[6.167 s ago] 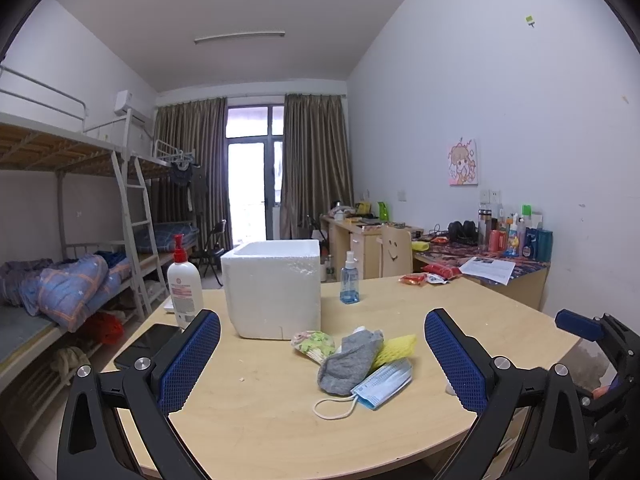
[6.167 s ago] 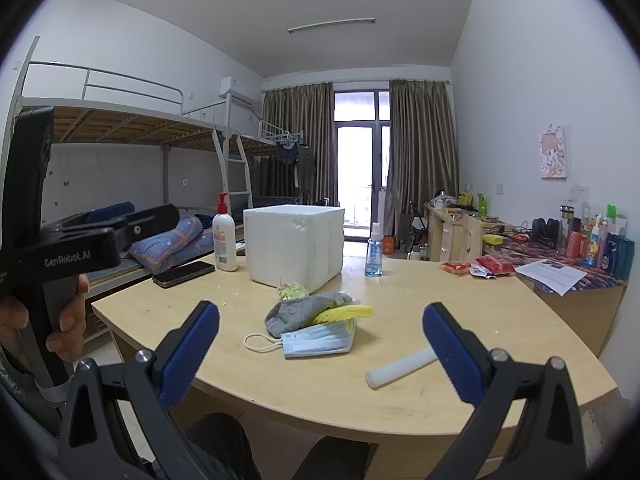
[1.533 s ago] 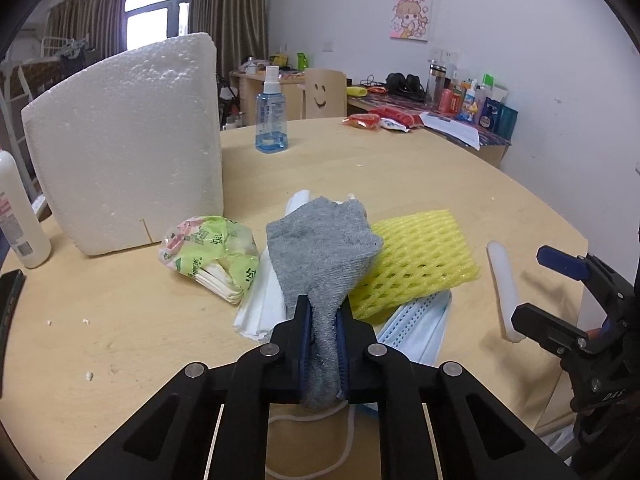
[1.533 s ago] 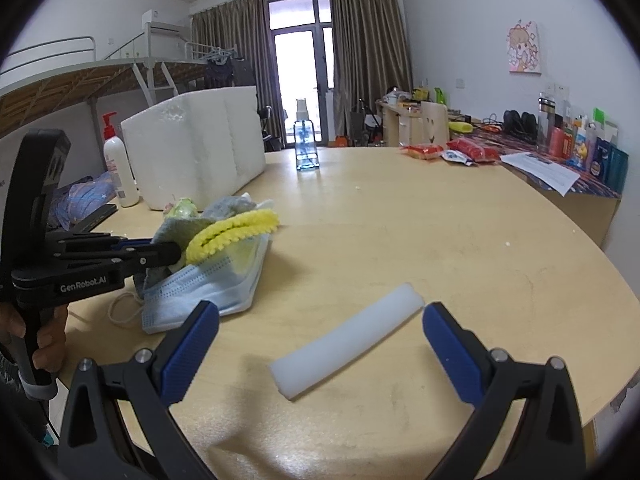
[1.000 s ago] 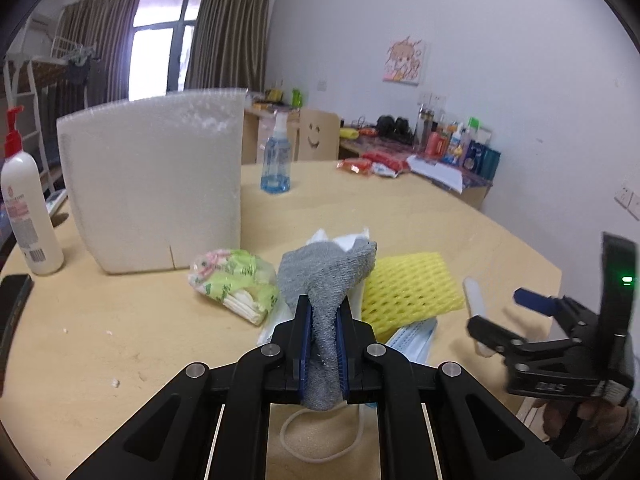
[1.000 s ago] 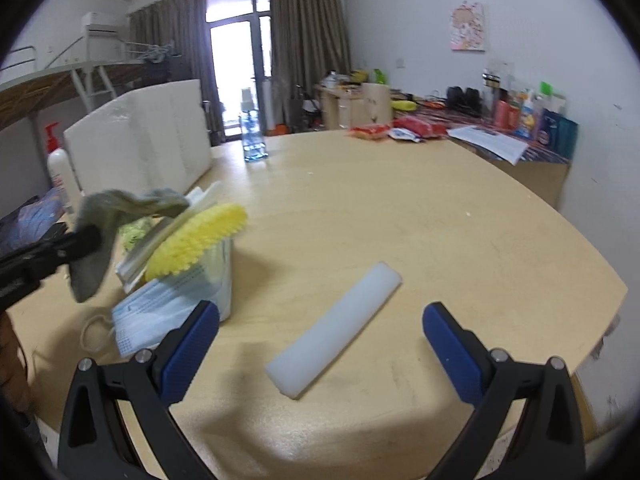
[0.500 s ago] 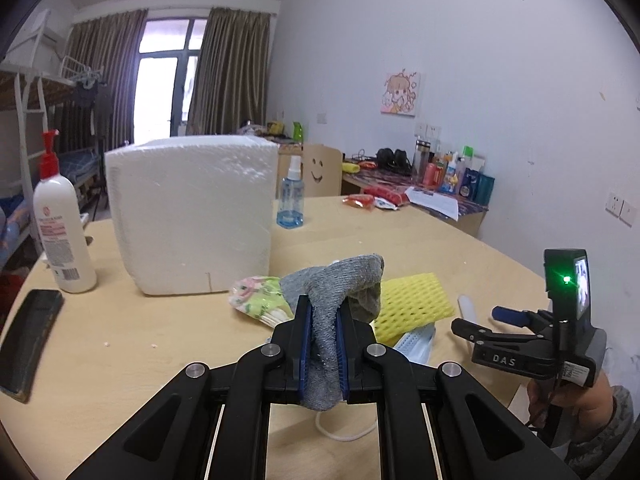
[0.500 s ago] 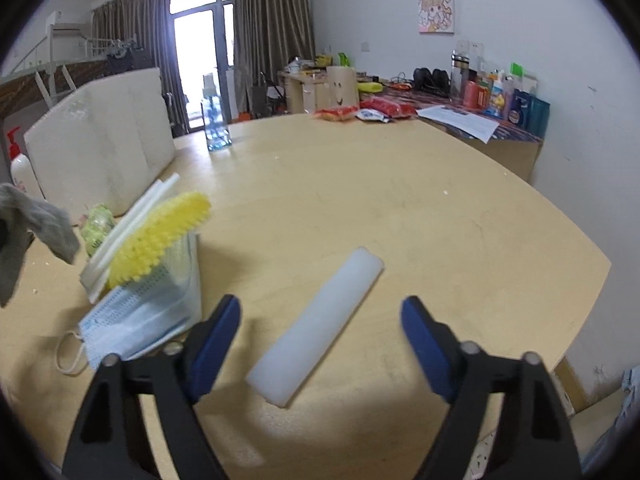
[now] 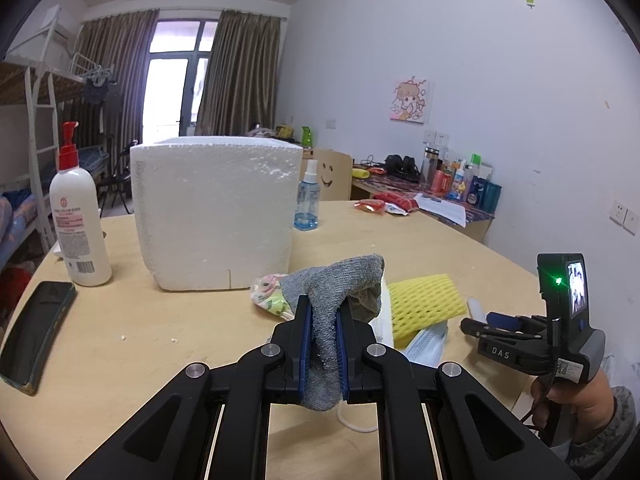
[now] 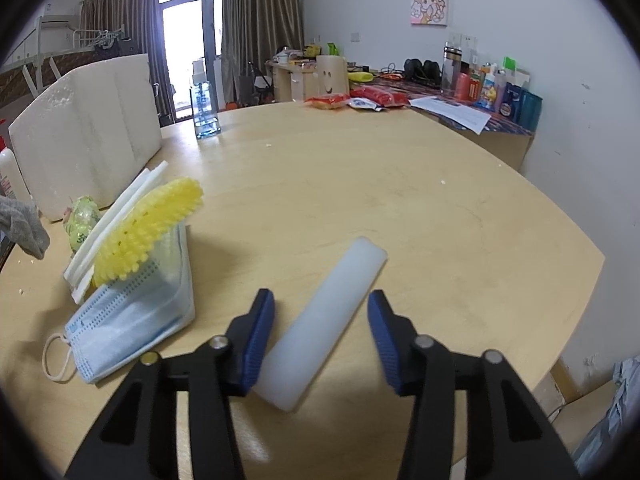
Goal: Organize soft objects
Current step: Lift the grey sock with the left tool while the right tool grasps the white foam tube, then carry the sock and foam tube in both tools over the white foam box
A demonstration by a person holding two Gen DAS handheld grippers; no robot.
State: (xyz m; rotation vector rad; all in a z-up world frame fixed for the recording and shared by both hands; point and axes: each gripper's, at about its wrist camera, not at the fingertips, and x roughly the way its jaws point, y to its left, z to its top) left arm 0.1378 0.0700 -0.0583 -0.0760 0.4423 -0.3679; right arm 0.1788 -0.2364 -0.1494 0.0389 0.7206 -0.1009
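Over the table (image 10: 400,184), left jaws clamp the sock (image 9: 326,304); right jaws, closing, straddle the foam stick (image 10: 324,324).

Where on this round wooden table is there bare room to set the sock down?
Bare wood lies between the black phone and the white foam box, and across the round wooden table's far right half. It is crowded beside the box: yellow foam net, blue face mask, tissue packet.
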